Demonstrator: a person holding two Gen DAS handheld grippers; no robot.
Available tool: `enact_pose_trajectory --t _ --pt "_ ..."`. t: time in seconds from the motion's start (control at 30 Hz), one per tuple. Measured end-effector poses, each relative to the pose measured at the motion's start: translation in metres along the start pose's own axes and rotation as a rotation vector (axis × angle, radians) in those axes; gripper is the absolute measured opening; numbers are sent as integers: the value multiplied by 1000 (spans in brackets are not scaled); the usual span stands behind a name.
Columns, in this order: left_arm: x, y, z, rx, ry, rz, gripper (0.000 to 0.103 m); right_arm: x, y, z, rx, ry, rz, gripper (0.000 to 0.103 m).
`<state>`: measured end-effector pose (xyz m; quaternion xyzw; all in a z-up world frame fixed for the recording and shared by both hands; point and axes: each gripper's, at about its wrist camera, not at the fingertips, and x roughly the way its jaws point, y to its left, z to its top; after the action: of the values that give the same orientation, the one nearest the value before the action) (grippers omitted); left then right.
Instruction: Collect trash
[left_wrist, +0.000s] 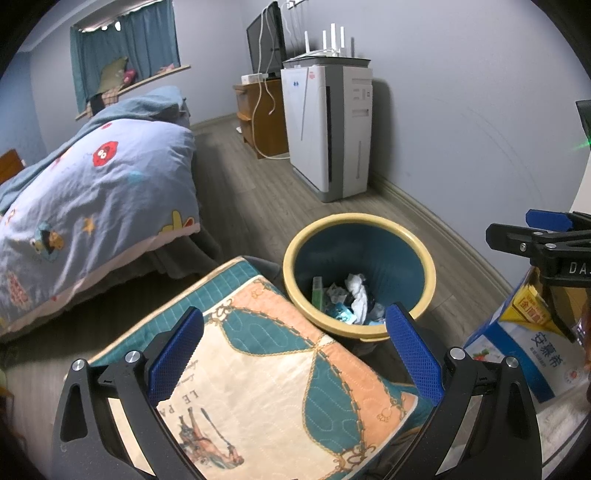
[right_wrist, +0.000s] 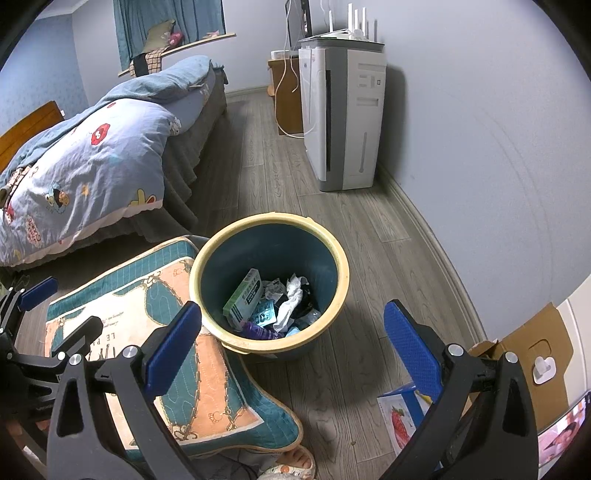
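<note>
A blue trash bin with a yellow rim (left_wrist: 421, 254) (right_wrist: 341, 266) stands on the wood floor. It holds crumpled white paper (left_wrist: 358, 291) (right_wrist: 291, 299), a green box (right_wrist: 245, 295) and several wrappers. My left gripper (left_wrist: 295, 354) is open and empty above a patterned cushion, just short of the bin. My right gripper (right_wrist: 295, 343) is open and empty above the bin's near rim. The right gripper also shows at the right edge of the left wrist view (left_wrist: 546, 243). The left gripper shows at the left edge of the right wrist view (right_wrist: 37, 314).
A teal and orange cushion (left_wrist: 280, 387) (right_wrist: 177, 369) lies left of the bin. A bed with a blue quilt (left_wrist: 92, 192) (right_wrist: 81, 170) is at the left. A white air purifier (left_wrist: 328, 129) (right_wrist: 347, 114) stands by the wall. A blue carton (left_wrist: 517, 332) (right_wrist: 402, 417) is at the right.
</note>
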<state>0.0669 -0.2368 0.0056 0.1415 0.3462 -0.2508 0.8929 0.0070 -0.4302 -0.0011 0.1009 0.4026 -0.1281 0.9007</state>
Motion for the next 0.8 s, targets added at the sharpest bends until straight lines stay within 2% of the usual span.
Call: enact_pose_trajectory --t 0.8 --pt "1 -3 1 0 0 5 98 -1 1 -1 0 -1 -1 97"
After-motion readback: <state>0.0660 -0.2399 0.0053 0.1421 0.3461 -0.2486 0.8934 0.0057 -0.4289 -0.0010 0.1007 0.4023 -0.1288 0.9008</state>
